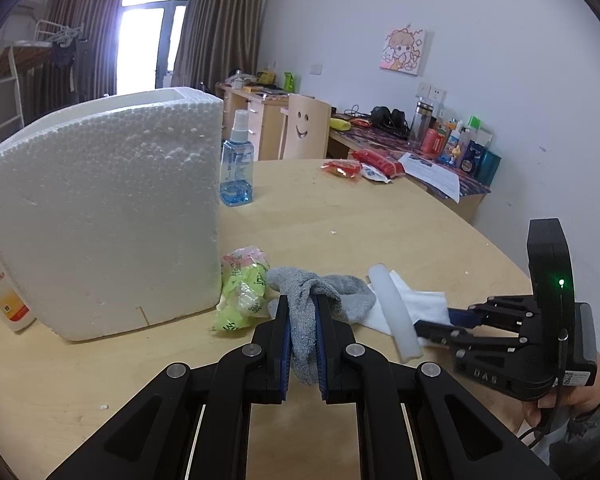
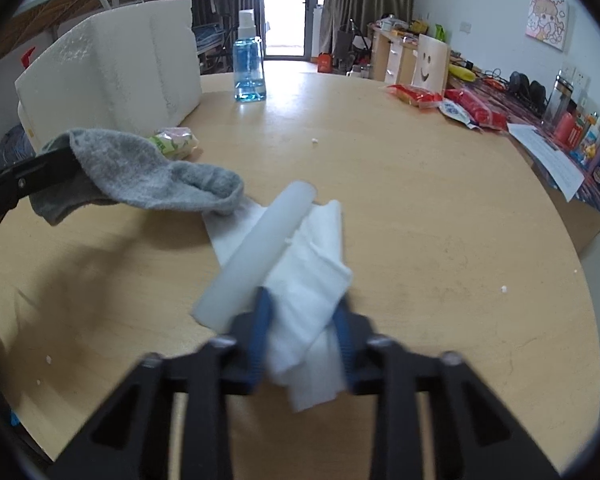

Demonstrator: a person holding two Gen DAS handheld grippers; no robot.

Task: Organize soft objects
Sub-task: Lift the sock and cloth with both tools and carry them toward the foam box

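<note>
on the round wooden table (image 1: 380, 216) a big white foam box (image 1: 100, 216) stands at the left, with a blue spray bottle (image 1: 237, 160) just behind its corner and a green-and-pink packet (image 1: 244, 288) at its foot. the grey sock (image 1: 320, 292) sags from the left gripper (image 1: 303, 344), whose blue pads are clamped on its middle; one end overlaps the white cloth (image 2: 304, 280). the right gripper (image 2: 302, 336) has its fingers around that cloth, though motion blur leaves the grip uncertain. a white foam strip (image 2: 260, 256) lies across the cloth. best to lift the sock fully clear first, then draw the cloth out slowly so the strip slides off.
</note>
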